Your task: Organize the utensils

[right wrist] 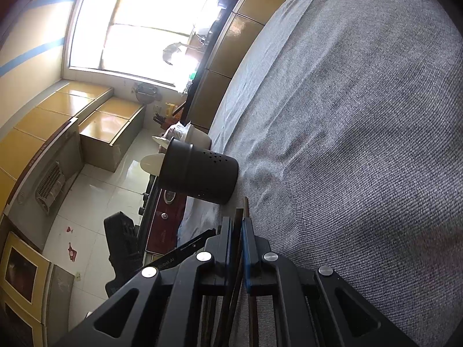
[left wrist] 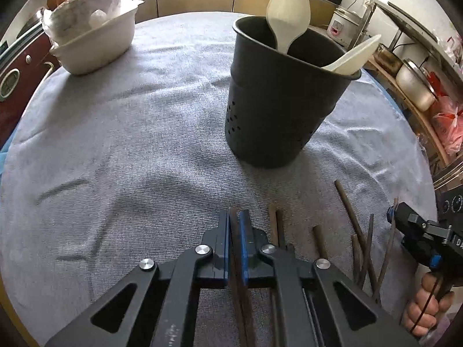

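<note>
A black perforated utensil holder [left wrist: 275,110] stands on the grey cloth with two cream spoons [left wrist: 288,14] in it. My left gripper [left wrist: 235,215] is low over the cloth in front of the holder, shut on a dark brown chopstick [left wrist: 236,260] that runs back between its blue pads. Several loose chopsticks [left wrist: 358,237] lie to its right. At the right edge, my right gripper [left wrist: 391,213] is shut on another chopstick [left wrist: 386,260], with a hand [left wrist: 428,309] on its grip. The right wrist view, rolled sideways, shows that gripper [right wrist: 238,221] clamping a chopstick [right wrist: 235,260], with the holder [right wrist: 199,173] ahead.
A white basin [left wrist: 95,46] with a bag inside sits at the table's far left. The grey cloth [left wrist: 130,159] covers the round table. Cabinets, pots and a rice cooker [left wrist: 343,26] stand beyond the edge. Part of the left gripper's body [right wrist: 185,248] shows beside my right gripper.
</note>
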The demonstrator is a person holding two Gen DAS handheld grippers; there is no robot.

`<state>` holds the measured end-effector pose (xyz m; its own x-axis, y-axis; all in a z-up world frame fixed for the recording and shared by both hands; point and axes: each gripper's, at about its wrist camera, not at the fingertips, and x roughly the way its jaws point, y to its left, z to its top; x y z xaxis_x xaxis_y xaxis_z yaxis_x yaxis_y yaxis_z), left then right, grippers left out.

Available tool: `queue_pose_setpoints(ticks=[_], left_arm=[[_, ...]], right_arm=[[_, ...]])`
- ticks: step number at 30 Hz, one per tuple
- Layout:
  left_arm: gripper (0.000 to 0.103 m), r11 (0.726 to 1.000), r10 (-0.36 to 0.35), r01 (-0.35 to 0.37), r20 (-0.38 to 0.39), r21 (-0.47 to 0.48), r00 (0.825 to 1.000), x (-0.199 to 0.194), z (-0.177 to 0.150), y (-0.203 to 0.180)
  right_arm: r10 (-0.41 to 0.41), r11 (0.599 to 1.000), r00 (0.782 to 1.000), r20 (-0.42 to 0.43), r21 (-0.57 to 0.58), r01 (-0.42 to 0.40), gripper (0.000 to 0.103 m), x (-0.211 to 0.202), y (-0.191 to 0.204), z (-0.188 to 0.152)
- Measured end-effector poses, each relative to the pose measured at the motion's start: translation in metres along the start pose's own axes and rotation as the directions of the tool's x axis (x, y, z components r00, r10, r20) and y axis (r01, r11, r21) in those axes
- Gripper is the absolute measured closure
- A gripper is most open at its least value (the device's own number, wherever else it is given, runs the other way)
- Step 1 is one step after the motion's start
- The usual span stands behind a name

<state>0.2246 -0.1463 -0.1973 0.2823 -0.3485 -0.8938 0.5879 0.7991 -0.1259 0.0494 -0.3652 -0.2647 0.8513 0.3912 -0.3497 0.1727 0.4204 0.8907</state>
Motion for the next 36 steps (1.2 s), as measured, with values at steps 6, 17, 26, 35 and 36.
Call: queue_pose_setpoints(ticks=[6,17,26,35,36], left_arm=[[0.097,0.996,-0.067,0.071,0.084,-0.045,0.994,-0.033,0.001,0.011],[0.098,0.99,-0.136,0.142,0.333,0.007,0.933,-0.159,-0.016,0.005],[0.098,0.99,-0.123,0.14,0.472,-0.001,0.873,-0.22,-0.021,-0.003],[0.098,0.995,-0.096,0.086,0.505,0.042,0.858,-0.255,0.01,-0.02],[0.098,0.996,-0.092,0.08,0.507,0.045,0.857,-0.259,0.014,-0.021]], right_arm=[[-0.016,0.999,0.999,0.028,-0.042,0.018,0.096,-0.004,0.008,-0.003],[0.0,0.983,0.995,0.103,-0.183,0.019,0.097,-0.031,0.086,-0.015],[-0.002,0.907,0.977,0.213,-0.411,0.092,0.097,-0.055,0.182,-0.027],[-0.001,0.824,0.956,0.294,-0.541,0.168,0.097,-0.059,0.254,-0.015],[0.001,0.816,0.954,0.301,-0.552,0.174,0.097,-0.059,0.262,-0.011]])
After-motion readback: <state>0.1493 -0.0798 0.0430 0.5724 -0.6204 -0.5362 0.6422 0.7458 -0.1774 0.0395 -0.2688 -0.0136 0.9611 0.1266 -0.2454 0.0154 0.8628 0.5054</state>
